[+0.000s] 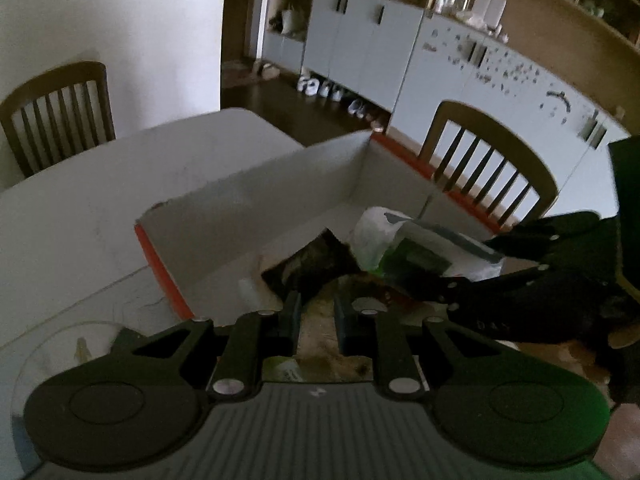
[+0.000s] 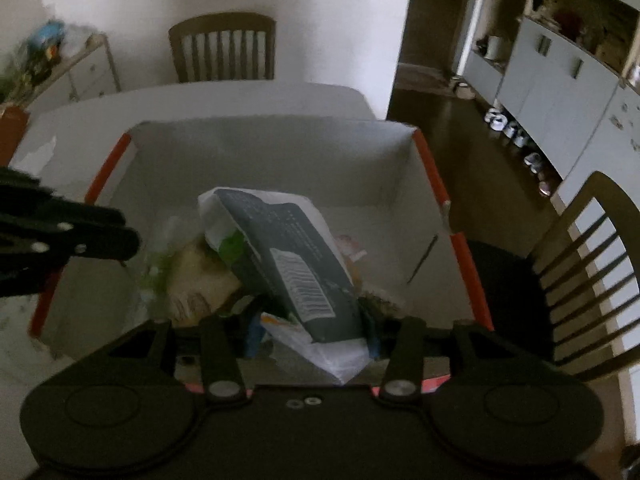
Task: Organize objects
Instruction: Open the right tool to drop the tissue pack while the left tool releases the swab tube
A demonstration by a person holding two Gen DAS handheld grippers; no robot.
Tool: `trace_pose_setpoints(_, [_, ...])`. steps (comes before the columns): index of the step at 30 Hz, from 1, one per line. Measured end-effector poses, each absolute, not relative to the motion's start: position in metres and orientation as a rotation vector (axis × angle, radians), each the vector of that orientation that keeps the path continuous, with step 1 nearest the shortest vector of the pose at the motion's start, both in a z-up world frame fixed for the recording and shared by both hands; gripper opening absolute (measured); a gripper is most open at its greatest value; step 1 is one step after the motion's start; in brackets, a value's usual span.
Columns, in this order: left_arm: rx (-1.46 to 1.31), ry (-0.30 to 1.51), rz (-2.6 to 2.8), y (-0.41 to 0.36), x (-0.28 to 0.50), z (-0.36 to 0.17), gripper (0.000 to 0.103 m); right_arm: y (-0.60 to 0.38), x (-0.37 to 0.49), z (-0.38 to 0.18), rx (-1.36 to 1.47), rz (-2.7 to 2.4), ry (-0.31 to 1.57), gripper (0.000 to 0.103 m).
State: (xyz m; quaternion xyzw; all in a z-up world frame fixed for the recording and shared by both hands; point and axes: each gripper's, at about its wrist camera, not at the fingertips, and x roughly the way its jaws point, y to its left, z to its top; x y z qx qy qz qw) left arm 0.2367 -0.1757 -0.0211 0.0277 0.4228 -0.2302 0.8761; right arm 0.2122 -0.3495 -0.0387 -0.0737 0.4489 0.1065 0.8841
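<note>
In the left wrist view, the left gripper (image 1: 318,312) is seen clenched with nothing clearly between its fingers, over the near edge of the white cardboard box with orange edges (image 1: 256,204) on the white table (image 1: 80,200). In the right wrist view, the right gripper (image 2: 310,330) straddles a dark grey and white plastic packet (image 2: 292,256) inside the box (image 2: 272,152); whether the pads press it cannot be told, owing to blur. A wooden slat-back chair (image 2: 592,280) stands at the right.
</note>
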Motion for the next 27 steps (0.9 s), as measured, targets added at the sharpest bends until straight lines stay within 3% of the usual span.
trace_pose_setpoints(12, [0.135,0.963,-0.455,-0.193,0.250,-0.053,0.017,-0.347,0.228,-0.054,-0.221,0.263,0.956,0.064])
trace_pose_setpoints(16, [0.143,0.969,-0.443,-0.194,0.250,-0.056,0.017,-0.351,0.224,-0.048,-0.204,0.296,0.939,0.078])
trace_pose_setpoints(27, [0.144,0.939,-0.440,-0.194,0.241,-0.047,0.017,-0.362,0.204,-0.024,-0.163,0.319,0.900,0.081])
